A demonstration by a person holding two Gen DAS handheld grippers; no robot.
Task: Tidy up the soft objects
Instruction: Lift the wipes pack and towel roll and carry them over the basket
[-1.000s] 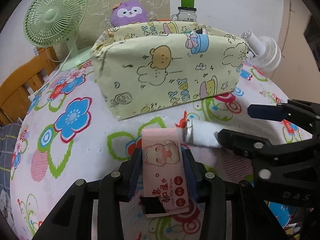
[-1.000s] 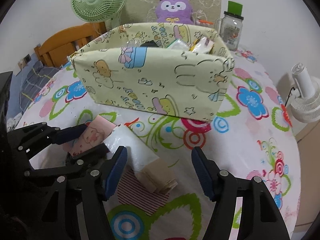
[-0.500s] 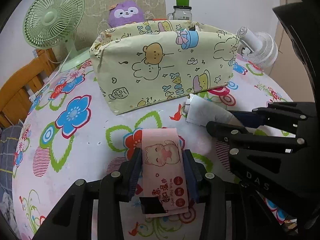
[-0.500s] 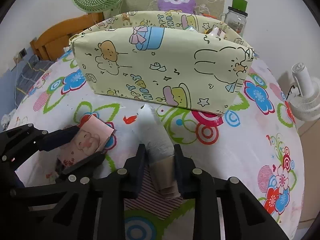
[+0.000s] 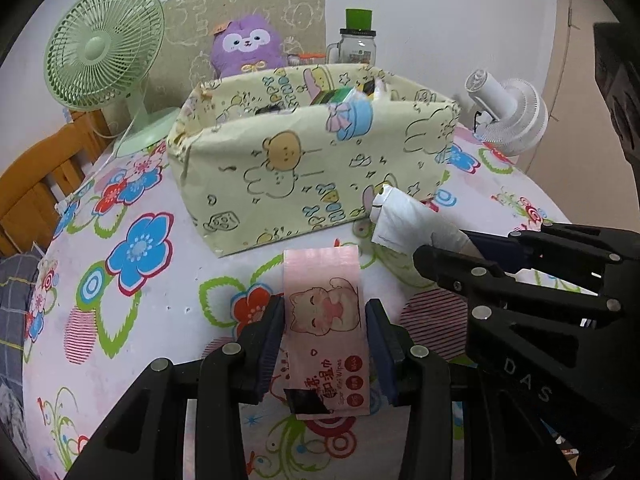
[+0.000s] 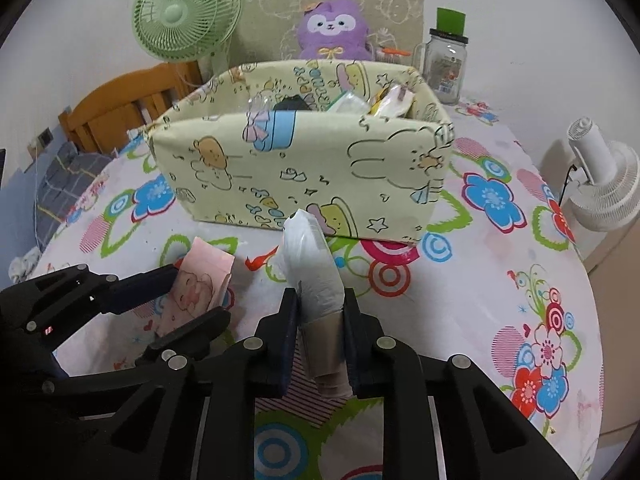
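Note:
My left gripper (image 5: 324, 312) is shut on a pink wet-wipes pack (image 5: 326, 320) with a cartoon cat, held above the flowered tablecloth (image 5: 132, 280). The same pink pack (image 6: 204, 284) shows at the left of the right wrist view. My right gripper (image 6: 320, 304) is shut on a white tissue pack (image 6: 312, 272) with a tan lower end. That white pack (image 5: 408, 220) pokes out of the right gripper's fingers (image 5: 452, 268) in the left wrist view. Just beyond both packs stands a pale yellow fabric storage box (image 6: 304, 172) with cartoon animals, holding several small packets (image 6: 384, 104).
Behind the box are a purple plush toy (image 6: 334, 30), a green desk fan (image 6: 186, 10) and a glass jar with a green lid (image 6: 446, 64). A white fan (image 6: 604, 184) stands at the table's right edge. A wooden chair (image 6: 120, 108) is at the back left.
My right gripper went from open around the white tissue pack to shut on it, and the pack now stands lifted and pointing at the box. The left gripper kept its hold on the pink pack.

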